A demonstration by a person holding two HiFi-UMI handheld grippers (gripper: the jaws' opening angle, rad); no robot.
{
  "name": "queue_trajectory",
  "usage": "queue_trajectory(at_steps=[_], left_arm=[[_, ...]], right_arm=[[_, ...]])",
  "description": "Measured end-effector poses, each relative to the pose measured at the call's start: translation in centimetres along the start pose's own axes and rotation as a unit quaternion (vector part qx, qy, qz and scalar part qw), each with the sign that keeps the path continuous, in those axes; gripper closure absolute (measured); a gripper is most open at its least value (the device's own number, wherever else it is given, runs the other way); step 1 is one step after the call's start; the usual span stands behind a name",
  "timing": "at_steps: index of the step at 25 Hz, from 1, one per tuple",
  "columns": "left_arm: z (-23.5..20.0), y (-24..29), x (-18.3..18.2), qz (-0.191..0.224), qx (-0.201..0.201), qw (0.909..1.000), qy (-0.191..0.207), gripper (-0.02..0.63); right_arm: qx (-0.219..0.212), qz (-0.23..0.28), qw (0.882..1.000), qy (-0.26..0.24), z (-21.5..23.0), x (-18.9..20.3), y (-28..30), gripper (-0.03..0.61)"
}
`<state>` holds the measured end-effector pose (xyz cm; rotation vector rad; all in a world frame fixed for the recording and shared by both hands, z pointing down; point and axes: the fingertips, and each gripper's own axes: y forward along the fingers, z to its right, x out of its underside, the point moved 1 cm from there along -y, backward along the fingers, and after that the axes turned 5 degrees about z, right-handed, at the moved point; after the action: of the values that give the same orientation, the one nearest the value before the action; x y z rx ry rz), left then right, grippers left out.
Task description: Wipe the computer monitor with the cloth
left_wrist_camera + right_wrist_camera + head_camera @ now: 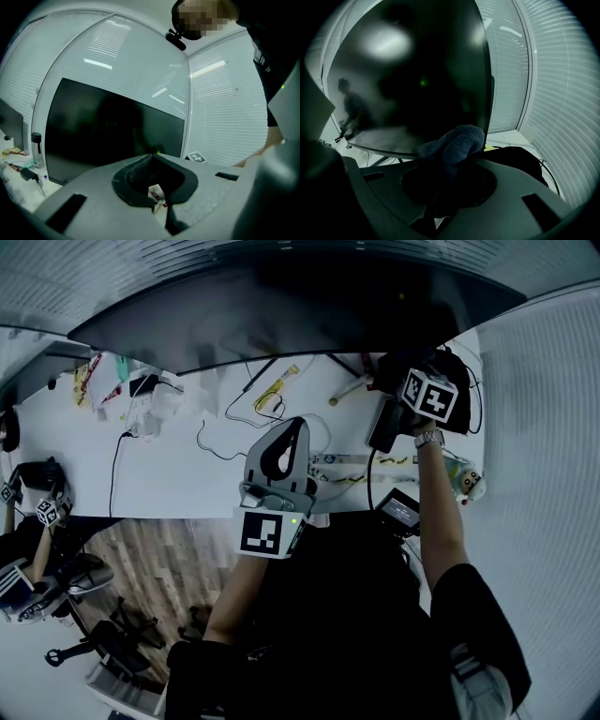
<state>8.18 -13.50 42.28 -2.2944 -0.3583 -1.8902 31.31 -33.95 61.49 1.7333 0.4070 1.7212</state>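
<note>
Bunching out past the tips of the right claw, a dark blue cloth is seen pinched between jaws closed on it, close to the lower right corner of the monitor. Whether it touches the screen cannot be judged. The cloth is shown only by the right gripper view; in the head view that spot by the monitor is dark and no cloth can be made out. The left claw is shown in its own view with tips together and nothing held, pointed at the monitor's dark screen from in front. Only the head view shows the white bench below the monitor. A yellow wrapper lies on it just in front of the monitor's lower edge. The left claw is held above the bench, well apart from the monitor.
</note>
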Motion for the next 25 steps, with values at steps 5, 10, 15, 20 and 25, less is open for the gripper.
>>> queue_trajectory(at_steps=[5, 10, 15, 20, 25], left_arm=[[-1.6, -1.1, 0.0, -0.004, -0.007, 1.0000, -0.003, 0.607], [-2.7, -1.9, -0.6, 0.004, -0.012, 0.9999, -0.002, 0.607], [-4.0, -2.8, -0.8, 0.007, -0.020, 0.9997, -0.010, 0.607], [-5.4, -4.0, 0.0, 0.004, -0.028, 0.9995, -0.011, 0.607], [-6.4, -4.7, -0.5, 0.011, -0.034, 0.9993, -0.011, 0.607]], right_arm=[[-0.001, -0.003, 1.000, -0.005, -1.6, 0.2, 0.0, 0.514], [-0.007, -0.005, 1.000, -0.010, -3.5, 0.2, -0.1, 0.514], [-0.014, -0.008, 1.000, -0.016, -5.5, 0.4, -0.1, 0.514], [-0.025, -0.013, 0.999, -0.024, -7.8, 1.2, 0.4, 0.514], [-0.036, -0.017, 0.999, -0.034, -9.9, 1.4, 0.4, 0.512]])
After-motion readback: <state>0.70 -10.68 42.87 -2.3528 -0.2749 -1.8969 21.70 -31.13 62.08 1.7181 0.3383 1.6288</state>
